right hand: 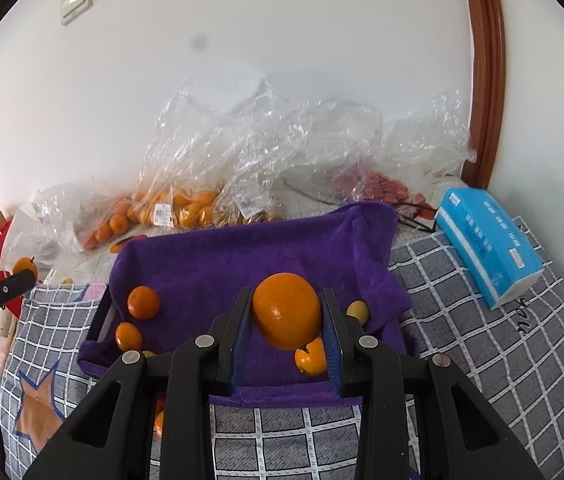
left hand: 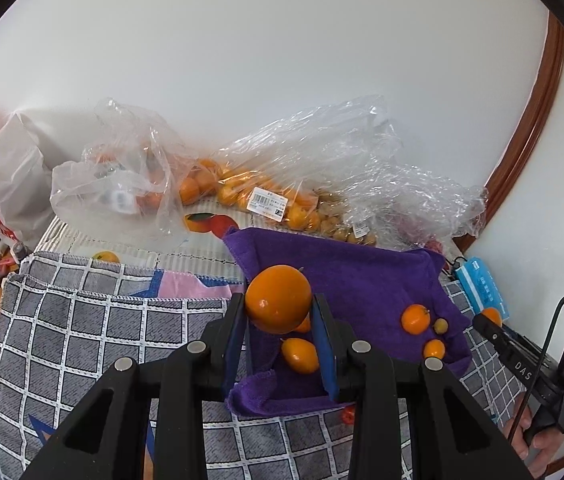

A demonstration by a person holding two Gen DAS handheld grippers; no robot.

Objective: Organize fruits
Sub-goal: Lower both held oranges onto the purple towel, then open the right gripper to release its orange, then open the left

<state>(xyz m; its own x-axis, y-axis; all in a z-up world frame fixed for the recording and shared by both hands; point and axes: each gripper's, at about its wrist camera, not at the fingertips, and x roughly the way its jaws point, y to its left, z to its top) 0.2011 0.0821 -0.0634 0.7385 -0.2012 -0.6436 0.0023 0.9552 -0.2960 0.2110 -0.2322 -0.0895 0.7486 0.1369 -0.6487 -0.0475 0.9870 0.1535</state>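
My left gripper (left hand: 280, 312) is shut on a large orange (left hand: 278, 298) and holds it above a purple towel (left hand: 361, 280). My right gripper (right hand: 286, 318) is shut on another large orange (right hand: 286, 310) above the same purple towel (right hand: 242, 256). Small oranges lie on the towel: one (left hand: 299, 355) under the left gripper, one (left hand: 415, 319) to its right, one (right hand: 311, 356) under the right gripper, two (right hand: 143, 302) at the left. The right gripper's tip with its orange also shows in the left wrist view (left hand: 491, 317).
Clear plastic bags of oranges (left hand: 250, 192) and small fruits (right hand: 186, 208) lie along the white wall. A blue tissue pack (right hand: 485, 240) sits at the right on a grey checked cloth (left hand: 102, 320). A white bag (left hand: 6, 176) and a red box stand at far left.
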